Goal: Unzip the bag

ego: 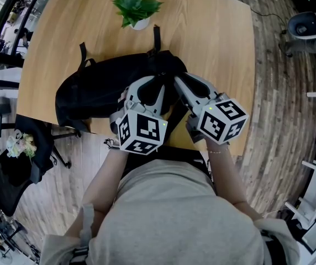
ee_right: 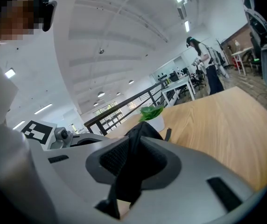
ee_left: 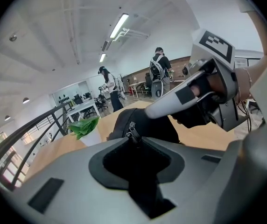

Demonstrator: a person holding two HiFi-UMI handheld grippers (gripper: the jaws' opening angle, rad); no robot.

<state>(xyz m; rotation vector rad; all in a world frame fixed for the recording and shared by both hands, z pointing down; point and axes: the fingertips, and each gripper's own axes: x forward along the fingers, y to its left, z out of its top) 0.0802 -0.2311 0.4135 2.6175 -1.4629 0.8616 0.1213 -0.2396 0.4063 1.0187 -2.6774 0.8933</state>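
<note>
A black backpack (ego: 100, 90) lies on the wooden table (ego: 213, 37), close to its near edge. Both grippers meet at the bag's right end. In the left gripper view, my left gripper (ee_left: 134, 141) is shut on the bag's zipper pull (ee_left: 132, 130), which sticks up at the jaw tips. My right gripper (ee_right: 136, 146) is shut on a fold of the bag's black fabric (ee_right: 140, 132) just beside it. In the head view the left gripper (ego: 153, 87) and right gripper (ego: 181, 83) angle toward each other over the bag. The zipper line itself is hidden beneath them.
A small potted plant (ego: 137, 7) stands at the table's far side behind the bag. A black chair (ego: 14, 164) sits on the floor at the left, below the table edge. People stand far off in the room (ee_left: 158, 73).
</note>
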